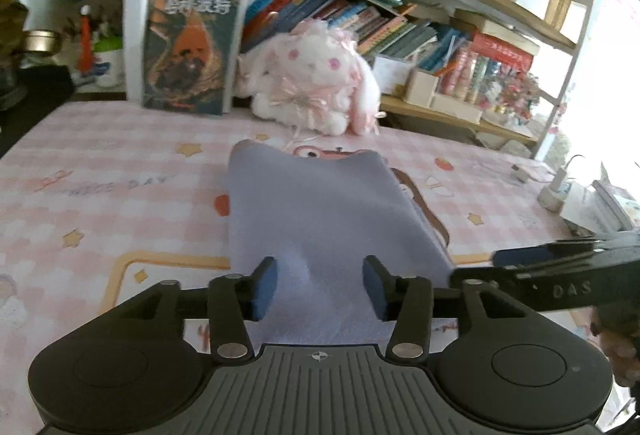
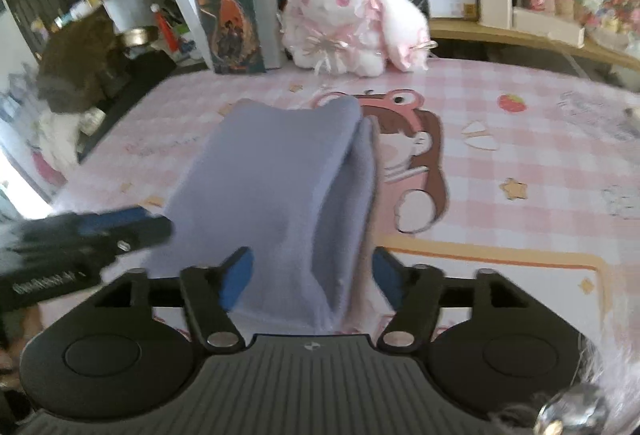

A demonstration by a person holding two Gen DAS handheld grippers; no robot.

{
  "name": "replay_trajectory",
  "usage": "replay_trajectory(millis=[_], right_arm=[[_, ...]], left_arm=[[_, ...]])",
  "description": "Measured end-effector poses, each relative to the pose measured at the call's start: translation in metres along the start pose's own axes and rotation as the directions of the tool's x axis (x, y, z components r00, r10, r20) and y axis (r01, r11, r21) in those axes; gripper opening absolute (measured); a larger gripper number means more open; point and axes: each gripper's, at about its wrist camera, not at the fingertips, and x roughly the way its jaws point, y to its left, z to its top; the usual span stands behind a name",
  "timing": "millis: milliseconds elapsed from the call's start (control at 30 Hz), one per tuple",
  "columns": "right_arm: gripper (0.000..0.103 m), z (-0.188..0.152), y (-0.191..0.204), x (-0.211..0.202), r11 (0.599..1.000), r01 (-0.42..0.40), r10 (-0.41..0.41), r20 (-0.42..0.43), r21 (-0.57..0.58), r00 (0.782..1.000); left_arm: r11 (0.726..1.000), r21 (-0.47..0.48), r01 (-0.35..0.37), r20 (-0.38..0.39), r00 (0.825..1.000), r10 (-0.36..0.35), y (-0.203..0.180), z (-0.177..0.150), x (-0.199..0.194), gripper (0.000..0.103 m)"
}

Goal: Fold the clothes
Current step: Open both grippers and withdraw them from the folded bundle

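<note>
A folded lavender cloth is laid flat on a pink checked table cover. The left gripper and right gripper are seen spread apart over its near edge, gripping nothing. Behind sits a plush toy.

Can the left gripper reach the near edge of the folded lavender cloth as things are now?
Probably yes. The left gripper stands open right over the near end of the lavender cloth, with nothing between them. The right gripper is close at its side, also open, but it does not block the way.
</note>
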Motion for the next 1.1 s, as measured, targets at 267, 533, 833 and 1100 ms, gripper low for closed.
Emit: replay_trajectory(millis=[267,533,833,1100], right_arm=[[0.084,-0.021,0.009,-0.005,0.996,0.060,-0.064,-0.072,-0.058,0.995],[0.086,-0.028,0.017,-0.006,0.994,0.093,-0.098,-0.096,-0.063,0.991],[0.087,-0.032,0.026,-0.005,0.990,0.137,-0.139,-0.099,-0.027,0.985],[0.087,-0.029,0.037,0.000,0.986,0.168,-0.166,-0.090,0.022,0.982]], left_arm=[[0.999,0.004,-0.046,-0.086,0.995,0.047,-0.005,-0.013,0.002,0.075],[0.998,0.023,-0.052,-0.119,0.991,0.055,-0.002,-0.020,0.001,0.083],[0.999,0.029,-0.025,-0.152,0.988,0.029,0.012,-0.019,0.003,0.084],[0.999,0.046,0.026,-0.150,0.989,-0.019,0.029,-0.011,0.006,0.084]])
